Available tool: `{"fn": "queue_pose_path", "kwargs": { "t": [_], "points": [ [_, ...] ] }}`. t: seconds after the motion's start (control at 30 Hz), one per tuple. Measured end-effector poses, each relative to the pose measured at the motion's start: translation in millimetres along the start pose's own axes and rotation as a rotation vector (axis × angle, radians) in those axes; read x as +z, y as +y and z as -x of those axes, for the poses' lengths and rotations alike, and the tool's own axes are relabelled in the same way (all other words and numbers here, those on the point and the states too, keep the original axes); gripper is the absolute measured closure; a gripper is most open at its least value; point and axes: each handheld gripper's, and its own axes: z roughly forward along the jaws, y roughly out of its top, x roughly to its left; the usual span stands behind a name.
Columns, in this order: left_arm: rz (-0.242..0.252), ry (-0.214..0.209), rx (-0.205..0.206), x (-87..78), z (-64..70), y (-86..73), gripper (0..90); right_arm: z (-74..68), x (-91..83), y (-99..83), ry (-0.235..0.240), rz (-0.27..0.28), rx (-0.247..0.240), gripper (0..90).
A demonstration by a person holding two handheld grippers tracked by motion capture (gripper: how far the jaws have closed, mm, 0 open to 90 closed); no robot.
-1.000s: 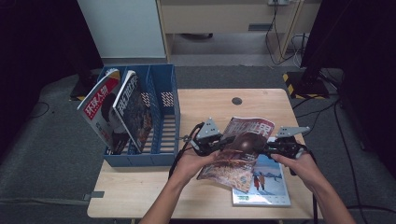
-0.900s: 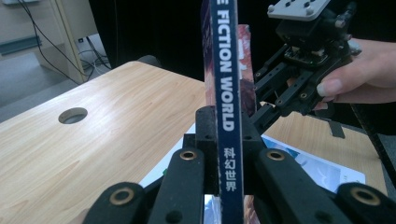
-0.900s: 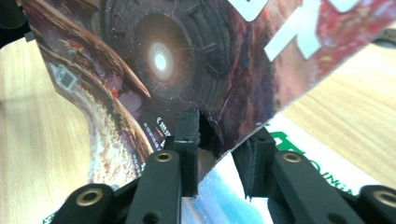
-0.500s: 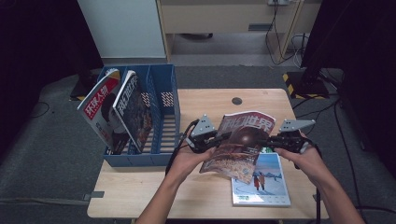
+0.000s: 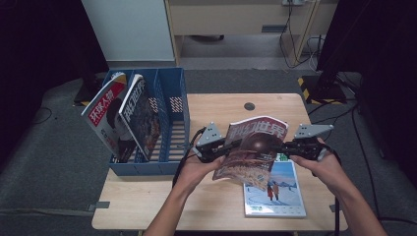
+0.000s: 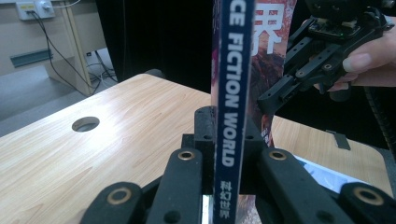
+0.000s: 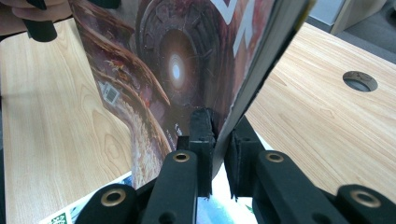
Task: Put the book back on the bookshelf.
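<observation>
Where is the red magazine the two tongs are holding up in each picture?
High view: the red magazine is in the middle, lifted above the table, between the left tongs and the right tongs.
Left gripper view: its blue spine stands upright in the centre.
Right gripper view: its cover spreads across the top and middle.
Shared landmark: the round hole in the table.
</observation>
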Motion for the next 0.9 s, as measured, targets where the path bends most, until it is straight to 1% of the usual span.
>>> {"fn": "queue_pose_path", "kwargs": {
  "t": [0.17,0.3,0.47,0.73,0.9],
  "points": [
    [-0.003,0.005,0.006,-1.7,-1.3,-0.7,82.5,-1.2,0.4,3.2,0.007,-0.003,-0.011,82.8],
    [-0.001,0.004,0.009,-2.9,-1.7,-0.8,82.6,-2.8,0.0,7.3,0.008,-0.015,-0.029,82.9],
    [0.012,0.005,0.013,-3.0,-1.5,0.2,83.5,-3.5,-3.8,13.8,-0.006,-0.026,-0.056,83.1],
    [0.032,0.006,0.006,1.0,-1.7,0.0,83.4,-1.6,-8.2,18.8,-0.027,-0.036,-0.069,83.2],
    [0.038,0.006,0.003,0.2,-1.2,-1.1,82.1,-2.4,-8.7,19.0,-0.02,-0.036,-0.071,83.2]
  ]
}}
